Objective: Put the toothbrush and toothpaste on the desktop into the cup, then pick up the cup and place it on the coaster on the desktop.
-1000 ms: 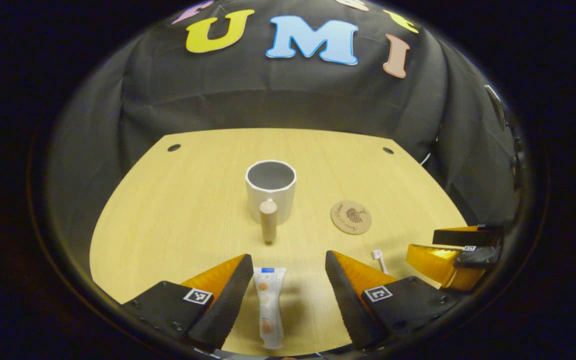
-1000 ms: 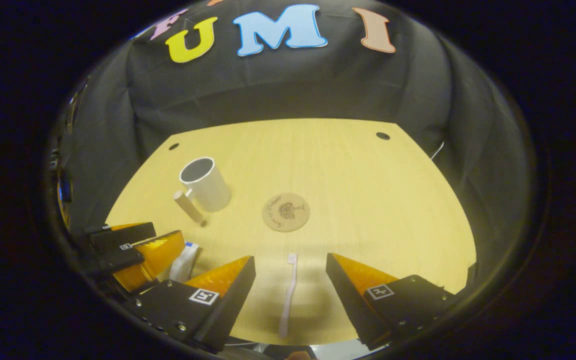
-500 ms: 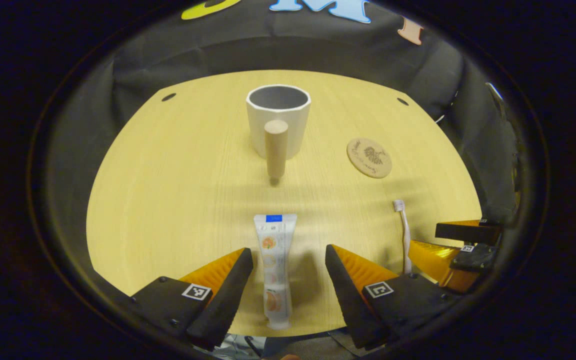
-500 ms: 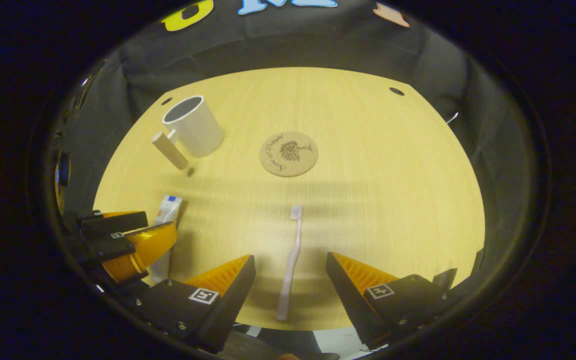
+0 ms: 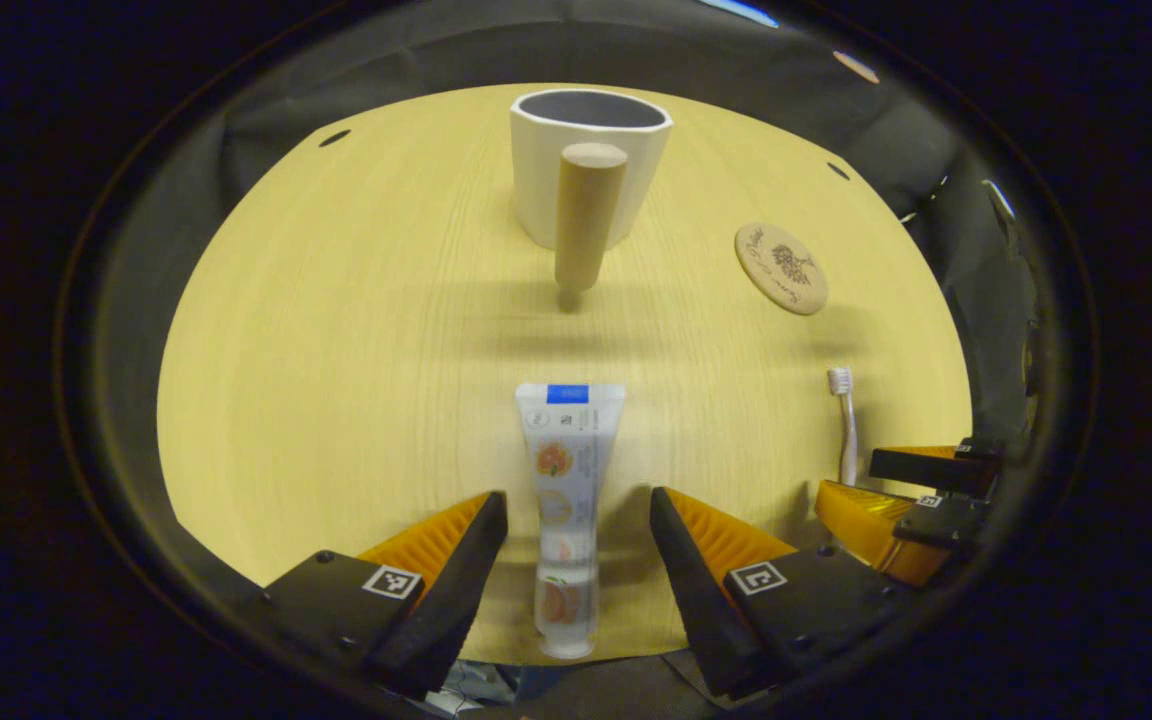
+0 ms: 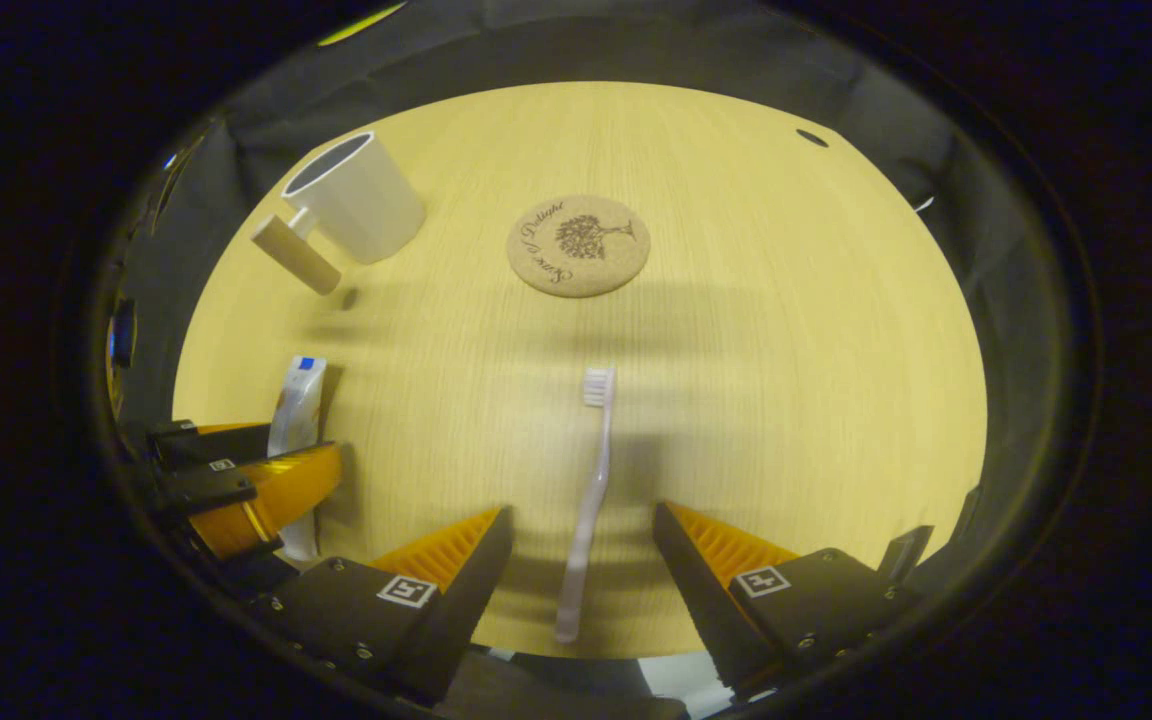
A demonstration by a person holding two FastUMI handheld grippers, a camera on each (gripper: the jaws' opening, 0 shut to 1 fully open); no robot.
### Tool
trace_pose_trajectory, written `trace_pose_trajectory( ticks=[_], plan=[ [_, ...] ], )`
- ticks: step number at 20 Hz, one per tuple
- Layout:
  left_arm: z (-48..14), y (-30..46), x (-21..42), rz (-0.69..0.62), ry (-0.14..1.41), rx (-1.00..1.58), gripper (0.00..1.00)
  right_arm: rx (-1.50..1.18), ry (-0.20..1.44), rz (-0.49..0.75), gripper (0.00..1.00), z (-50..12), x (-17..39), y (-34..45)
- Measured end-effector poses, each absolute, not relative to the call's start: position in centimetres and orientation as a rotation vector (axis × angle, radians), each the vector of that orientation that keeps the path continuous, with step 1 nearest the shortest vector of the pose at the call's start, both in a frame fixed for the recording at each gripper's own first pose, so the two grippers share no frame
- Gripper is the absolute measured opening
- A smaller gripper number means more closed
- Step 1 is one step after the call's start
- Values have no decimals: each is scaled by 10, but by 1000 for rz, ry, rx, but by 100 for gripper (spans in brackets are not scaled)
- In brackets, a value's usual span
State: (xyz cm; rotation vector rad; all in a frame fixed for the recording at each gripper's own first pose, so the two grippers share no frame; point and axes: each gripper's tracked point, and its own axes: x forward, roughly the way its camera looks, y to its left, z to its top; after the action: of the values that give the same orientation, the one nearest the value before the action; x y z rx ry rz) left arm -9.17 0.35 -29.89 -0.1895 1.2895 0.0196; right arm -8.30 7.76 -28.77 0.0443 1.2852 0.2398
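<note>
A white toothpaste tube point(image 5: 566, 500) lies flat on the wooden desktop, its lower half between the spread fingers of my open left gripper point(image 5: 576, 515). A pale pink toothbrush point(image 6: 588, 500) lies on the desktop with its handle between the fingers of my open right gripper point(image 6: 581, 530), bristles pointing away. The white cup point(image 5: 586, 165) with a wooden peg handle point(image 5: 584, 228) stands beyond the tube; in the right gripper view the cup point(image 6: 356, 195) is at far left. A round cork coaster point(image 6: 578, 245) lies past the toothbrush, and the coaster point(image 5: 782, 268) sits right of the cup.
The right gripper point(image 5: 911, 500) shows at the right edge of the left gripper view beside the toothbrush point(image 5: 844, 425). The left gripper point(image 6: 236, 490) and tube point(image 6: 296, 420) show at the left edge of the right gripper view. Cable holes point(image 6: 811, 138) mark the desktop's far corners.
Both grippers have tilted down and come lower over the desktop. The tube and the toothbrush now reach farther in between the open fingers. Nothing has been grasped.
</note>
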Motion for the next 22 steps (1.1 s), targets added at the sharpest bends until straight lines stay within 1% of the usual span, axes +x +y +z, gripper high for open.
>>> trace_pose_trajectory(
  ticks=[1, 2, 3, 4, 5, 7, 9, 10, 11, 13, 14, 16, 17, 18, 19, 20, 21, 22],
  plan=[
    [-299, 3, -89, 9, 1288, -178, 95, 47, 1299, 243, 92, -288, -83, 79],
    [-299, 3, -90, 4, 1294, -167, 92, 34, 1313, 237, 90, -291, -84, 78],
    [-299, 4, -90, 2, 1297, -156, 90, 31, 1332, 239, 90, -289, -88, 77],
    [-299, 4, -89, 0, 1296, -150, 82, 22, 1344, 234, 76, -291, -88, 77],
    [-299, 5, -88, 1, 1297, -146, 77, 10, 1341, 225, 72, -290, -86, 75],
    [-300, 8, -88, 11, 1297, -137, 63, 7, 1356, 212, 55, -293, -88, 72],
    [-300, 8, -88, 12, 1295, -139, 48, 3, 1359, 219, 50, -293, -88, 72],
    [-300, 9, -88, 7, 1296, -136, 57, -9, 1362, 219, 53, -294, -90, 71],
    [-302, 12, -88, 19, 1296, -129, 51, -19, 1353, 214, 53, -293, -87, 69],
    [-298, 11, -87, 22, 1296, -137, 39, 46, 1366, 194, 13, -289, -91, 72],
    [-299, 10, -87, 22, 1292, -134, 38, 56, 1371, 196, 15, -294, -89, 71],
    [-301, 10, -86, 22, 1284, -129, 39, 85, 1371, 195, 15, -294, -89, 70],
    [-299, 10, -86, 19, 1280, -123, 32, 98, 1355, 191, 15, -292, -87, 69],
    [-299, 10, -88, 7, 1274, -113, 32, 107, 1358, 191, 10, -298, -87, 72],
    [-298, 10, -86, 11, 1264, -113, 32, 109, 1352, 201, 10, -293, -86, 71],
    [-298, 10, -86, -4, 1254, -107, 27, 126, 1333, 194, 11, -292, -82, 72],
    [-298, 10, -86, -7, 1244, -105, 27, 121, 1333, 201, 7, -294, -83, 72],
    [-298, 10, -86, -2, 1231, -112, 28, 111, 1323, 206, 7, -293, -84, 71]
  ],
)
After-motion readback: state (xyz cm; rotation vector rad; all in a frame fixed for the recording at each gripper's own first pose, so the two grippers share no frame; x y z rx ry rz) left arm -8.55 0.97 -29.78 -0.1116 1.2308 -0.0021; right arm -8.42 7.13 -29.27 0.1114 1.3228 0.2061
